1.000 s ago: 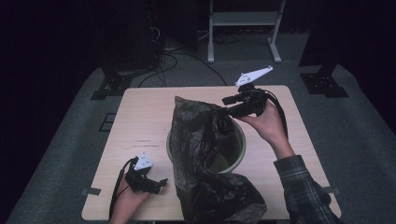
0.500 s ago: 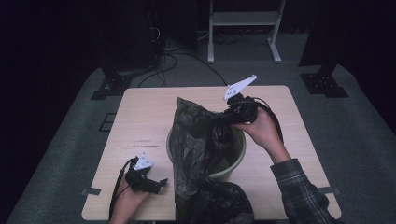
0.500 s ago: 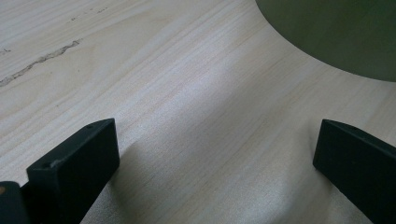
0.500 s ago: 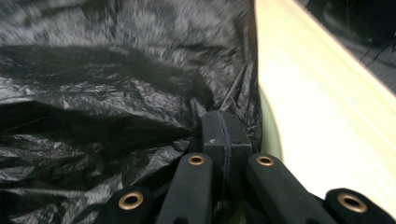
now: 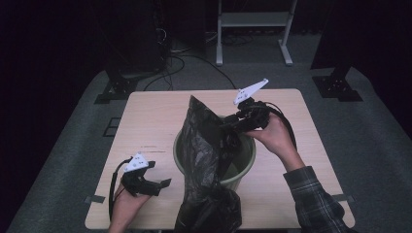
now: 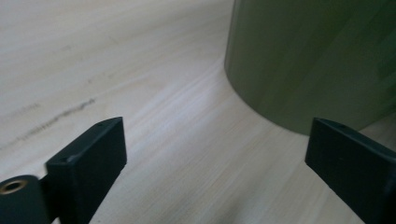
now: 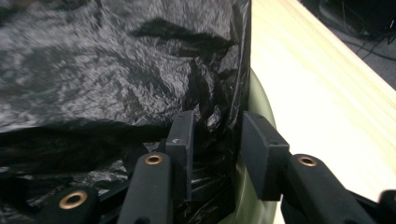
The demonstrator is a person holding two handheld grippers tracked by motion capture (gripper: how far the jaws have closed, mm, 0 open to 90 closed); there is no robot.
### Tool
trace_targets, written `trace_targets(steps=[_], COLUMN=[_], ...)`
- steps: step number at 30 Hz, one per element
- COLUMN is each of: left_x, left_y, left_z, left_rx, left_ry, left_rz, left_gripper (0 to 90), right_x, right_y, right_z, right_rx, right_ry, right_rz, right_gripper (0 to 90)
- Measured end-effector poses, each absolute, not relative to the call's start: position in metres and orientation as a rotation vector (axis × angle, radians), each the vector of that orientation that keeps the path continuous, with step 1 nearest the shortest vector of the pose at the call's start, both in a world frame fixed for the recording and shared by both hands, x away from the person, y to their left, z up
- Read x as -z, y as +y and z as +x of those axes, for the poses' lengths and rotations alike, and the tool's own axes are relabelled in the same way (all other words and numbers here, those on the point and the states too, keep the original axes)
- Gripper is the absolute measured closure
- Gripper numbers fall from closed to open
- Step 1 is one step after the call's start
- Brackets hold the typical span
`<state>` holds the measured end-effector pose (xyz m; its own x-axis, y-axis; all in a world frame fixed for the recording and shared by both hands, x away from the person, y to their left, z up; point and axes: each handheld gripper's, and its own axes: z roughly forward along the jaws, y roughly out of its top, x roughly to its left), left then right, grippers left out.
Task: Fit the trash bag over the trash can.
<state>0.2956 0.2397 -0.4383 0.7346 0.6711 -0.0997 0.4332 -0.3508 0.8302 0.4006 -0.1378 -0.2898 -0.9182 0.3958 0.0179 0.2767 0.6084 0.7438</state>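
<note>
1. Two changes are seen against the earlier high-view frames: the right gripper (image 5: 232,125) has been drawn in from the far right of the bin (image 5: 243,167) to a place over its far rim, and the bag (image 5: 206,145) top has been carried with it.
2. Its jaws have just been opening again after a full closure; in the right gripper view a gap is left between them, with a fold of bag (image 7: 140,84) film standing in it.
3. Whether the pads still press that film cannot be told for certain; a regrip looks likely.
4. From this it is judged that the bag mouth is being worked open over the rim, and that the lining is only partly done: the bag's lower part is draped over the near rim onto the table (image 5: 145,126).
5. The left gripper (image 5: 155,184) is held wide open and empty above the table, near the bin's near left side; the bin wall (image 6: 317,60) is seen just ahead of its jaws.
</note>
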Motion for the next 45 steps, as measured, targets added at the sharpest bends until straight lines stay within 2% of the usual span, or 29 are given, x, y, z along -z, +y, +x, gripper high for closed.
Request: trace_targets(steps=[2,6,9,19,26,34,39,45], left_x=[0.428,0.404,0.383,0.306,0.273,0.271,0.289,0.299], left_y=[0.243,0.249,0.252,0.225,0.189,0.154,0.14,0.133], left_z=[0.294,0.291,0.287,0.282,0.292,0.321,0.34,0.345], left_rx=[-0.317,-0.315,-0.322,-0.377,-0.395,-0.359,-0.314,-0.348], left_ry=[0.822,0.782,0.752,0.552,0.449,0.421,0.43,0.447], left_rz=[1.978,1.966,1.938,1.917,1.941,1.987,2.081,2.161], left_gripper=[9.2,17.8,19.5,19.4,19.4,22.2,37.1,51.1], right_x=[0.288,0.285,0.285,0.282,0.28,0.282,0.283,0.283], right_y=[-0.14,-0.143,-0.146,-0.153,-0.152,-0.153,-0.157,-0.157], right_z=[0.4,0.399,0.399,0.395,0.386,0.377,0.37,0.351], right_rx=[-1.223,-1.25,-1.256,-1.324,-1.349,-1.373,-1.399,-1.454], right_ry=[2.669,2.641,2.629,2.601,2.609,2.613,2.622,2.649], right_rz=[0.569,0.599,0.62,0.628,0.599,0.577,0.562,0.51], right_gripper=[59.1,47.7,41.2,36.5,35.0,34.1,32.8,29.4])
